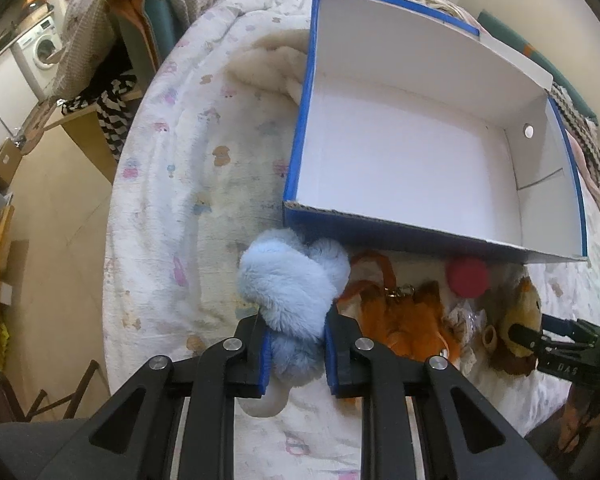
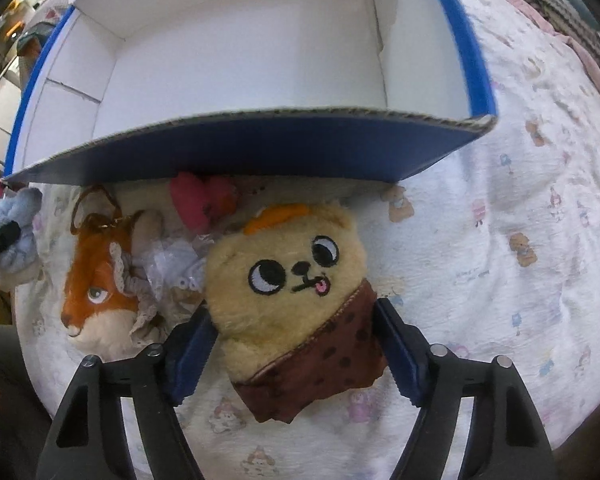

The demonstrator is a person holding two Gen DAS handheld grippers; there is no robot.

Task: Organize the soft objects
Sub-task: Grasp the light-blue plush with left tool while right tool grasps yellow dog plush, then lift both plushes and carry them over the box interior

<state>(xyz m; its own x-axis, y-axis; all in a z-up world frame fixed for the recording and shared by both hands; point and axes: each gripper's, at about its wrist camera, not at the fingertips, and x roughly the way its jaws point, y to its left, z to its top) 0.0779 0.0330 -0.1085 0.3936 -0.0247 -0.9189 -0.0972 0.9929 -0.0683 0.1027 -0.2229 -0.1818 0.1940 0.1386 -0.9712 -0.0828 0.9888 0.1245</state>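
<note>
— What carries it all?
— A bed [image 1: 160,208] under a white printed quilt; the blue box [image 1: 380,236] sits on it, toys just before its near wall.
— The tongs?
— Left tongs [image 1: 296,344] pinch the pale-blue plush [image 1: 288,280]; right tongs [image 2: 296,344] straddle the yellow bear [image 2: 284,280], spread.
— Beyond the box?
— A washing machine [image 1: 44,46].

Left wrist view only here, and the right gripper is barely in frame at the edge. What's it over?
Observer: A yellow plush with a cartoon face and a brown dotted scarf. It lies on the bed sheet between the right gripper pads. I can't tell whether they're pressing on it.
Operator: And the orange furry thing beside it?
Observer: That's a fox plush, lying face up. It's left of the yellow plush in the right wrist view, and the right gripper isn't touching it.
</note>
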